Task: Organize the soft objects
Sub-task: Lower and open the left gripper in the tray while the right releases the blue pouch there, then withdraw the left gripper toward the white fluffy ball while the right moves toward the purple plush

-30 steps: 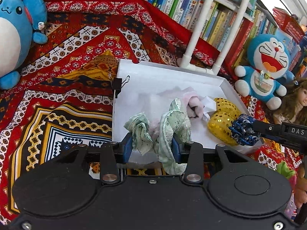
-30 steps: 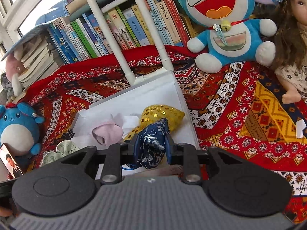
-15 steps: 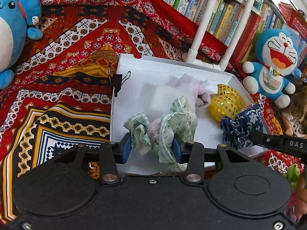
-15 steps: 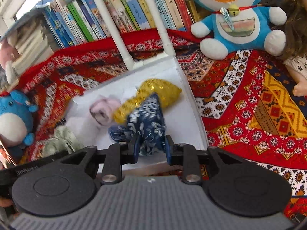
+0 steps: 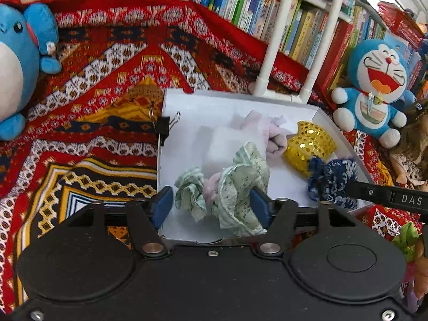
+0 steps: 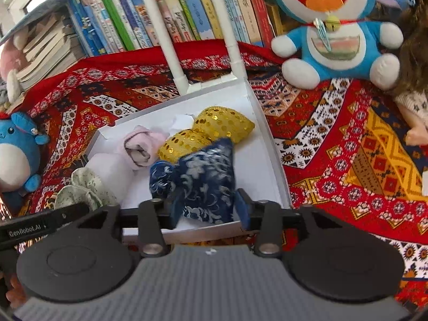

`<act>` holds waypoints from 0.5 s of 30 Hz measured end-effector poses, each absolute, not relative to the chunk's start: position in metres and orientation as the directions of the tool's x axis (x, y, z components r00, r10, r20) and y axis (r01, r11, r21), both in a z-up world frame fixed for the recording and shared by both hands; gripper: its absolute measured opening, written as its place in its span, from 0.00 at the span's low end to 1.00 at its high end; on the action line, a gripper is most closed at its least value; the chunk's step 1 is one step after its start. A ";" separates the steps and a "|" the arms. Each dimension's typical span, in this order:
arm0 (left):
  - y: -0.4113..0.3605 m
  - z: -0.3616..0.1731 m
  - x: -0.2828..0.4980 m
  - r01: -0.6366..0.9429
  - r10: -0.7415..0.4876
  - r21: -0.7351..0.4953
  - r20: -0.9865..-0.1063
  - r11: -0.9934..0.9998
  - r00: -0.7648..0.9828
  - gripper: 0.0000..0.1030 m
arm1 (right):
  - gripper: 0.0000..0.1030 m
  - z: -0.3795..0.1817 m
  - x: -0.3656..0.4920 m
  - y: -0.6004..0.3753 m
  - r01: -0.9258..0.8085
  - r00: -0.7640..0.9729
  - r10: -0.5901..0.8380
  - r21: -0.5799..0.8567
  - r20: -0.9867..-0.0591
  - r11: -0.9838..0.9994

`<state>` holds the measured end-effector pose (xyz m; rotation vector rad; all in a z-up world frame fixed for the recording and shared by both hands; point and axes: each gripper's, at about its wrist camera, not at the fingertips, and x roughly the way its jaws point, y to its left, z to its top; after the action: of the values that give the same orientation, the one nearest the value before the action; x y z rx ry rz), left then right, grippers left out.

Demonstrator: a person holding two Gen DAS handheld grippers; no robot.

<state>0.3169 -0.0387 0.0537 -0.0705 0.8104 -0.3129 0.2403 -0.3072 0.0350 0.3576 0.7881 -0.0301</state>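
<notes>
Soft pouches sit in the white box, the landmark here on the patterned cloth. Inside it: a pink bundle near the middle, a gold sequin pouch toward the far right corner, a blue pouch at the near right, and a green floral pouch at the near edge. The left gripper has its pads spread, the green one between them, right pad touching, left pad clear. The right gripper is parted too, the blue pouch between its pads, lying on the box floor. Its arm reads "DAS"; the left one's reads "GenRobot.AI". A binder clip bites the box's left wall. Right of the box sits a Doraemon plush; left of it, a blue round plush. Books stand behind, spines too blurred to read.
</notes>
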 end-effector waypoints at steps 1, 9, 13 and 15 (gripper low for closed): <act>-0.038 0.057 0.315 0.251 -0.303 -0.179 -0.694 0.951 0.653 0.68 | 0.62 0.038 0.238 -0.306 0.151 0.711 0.104 0.295 -0.695 0.943; -0.032 0.084 0.283 0.281 -0.310 -0.151 -0.636 0.948 0.707 0.78 | 0.73 0.063 0.210 -0.302 0.103 0.760 0.092 0.260 -0.643 0.960; -0.022 0.095 0.264 0.285 -0.322 -0.161 -0.608 0.945 0.726 0.81 | 0.79 0.074 0.190 -0.303 0.085 0.790 0.094 0.259 -0.606 0.962; -0.016 0.099 0.254 0.287 -0.328 -0.167 -0.595 0.943 0.733 0.82 | 0.83 0.079 0.179 -0.303 0.072 0.806 0.095 0.255 -0.584 0.964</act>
<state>0.2538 -0.0164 0.0991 -0.0649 0.6668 -0.3383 0.1789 -0.3034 0.0793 0.2722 0.6349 0.0125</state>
